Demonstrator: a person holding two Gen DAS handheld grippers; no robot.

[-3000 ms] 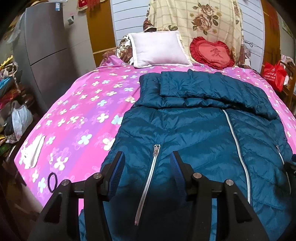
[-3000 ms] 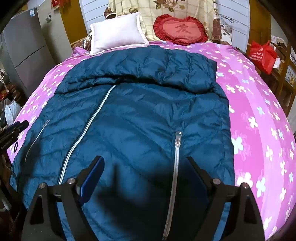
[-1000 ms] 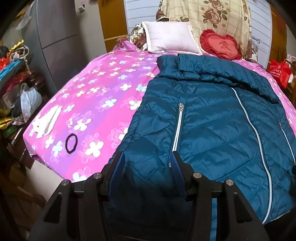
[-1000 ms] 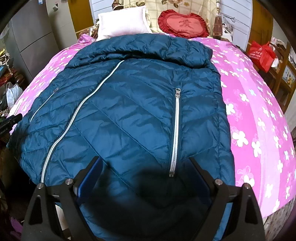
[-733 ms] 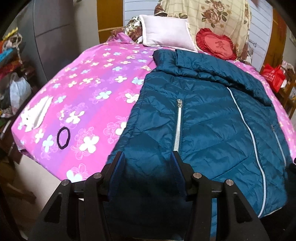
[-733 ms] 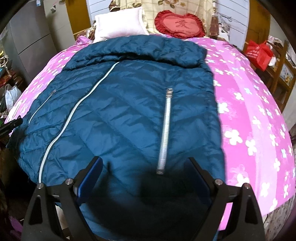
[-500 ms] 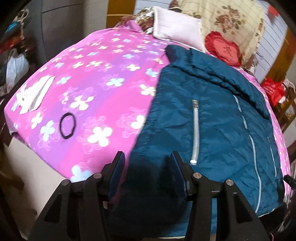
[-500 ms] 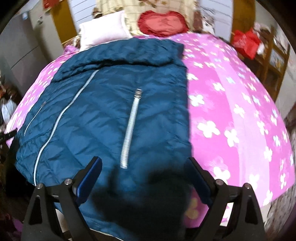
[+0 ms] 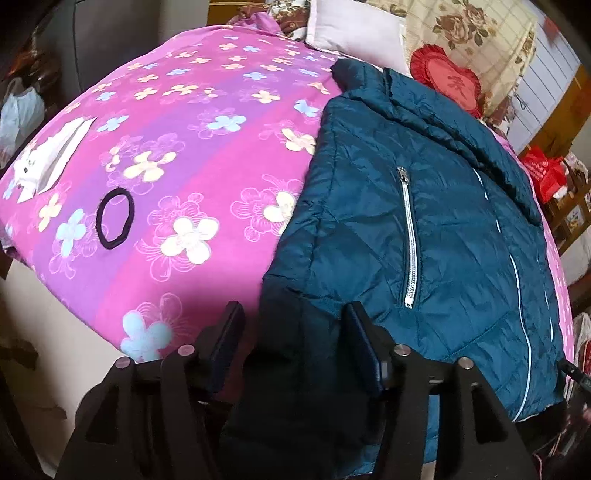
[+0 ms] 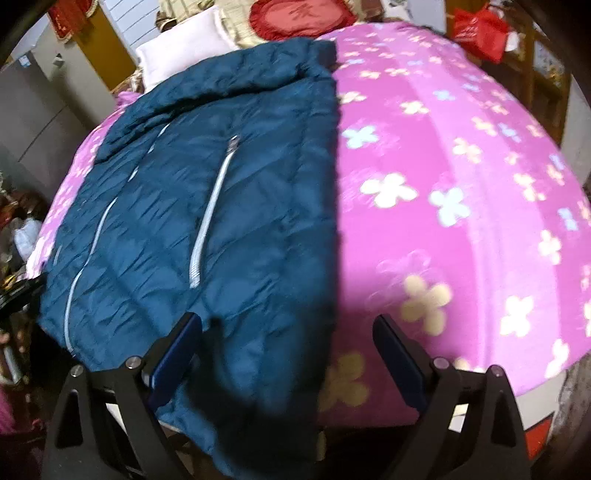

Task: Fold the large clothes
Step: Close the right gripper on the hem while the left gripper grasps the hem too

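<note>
Left hand-held gripper: its two fingers are standing apart, with the jacket's near left hem corner lying between them; whether the pads are touching the fabric cannot be told
Right hand-held gripper: its fingers are spreading wide apart, straddling the jacket's near right edge, the left finger over the fabric and the right finger over bare bedspread
Jacket: a dark teal quilted jacket is lying front-up along the bed, its near hem hanging slightly over the bed's near edge, its collar pointing toward the pillows
Zippers: a white pocket zipper is running lengthwise on the jacket's left front, another on the right front, and the main zipper is running down the jacket's middle
Bedspread: pink and purple with a flower print, it is showing on both sides of the jacket
Hair tie: a black loop is lying on the bedspread well to the left of the jacket
White pillow: it is sitting just beyond the jacket's collar
Red heart cushion: it is leaning beside the white pillow, beyond the jacket
</note>
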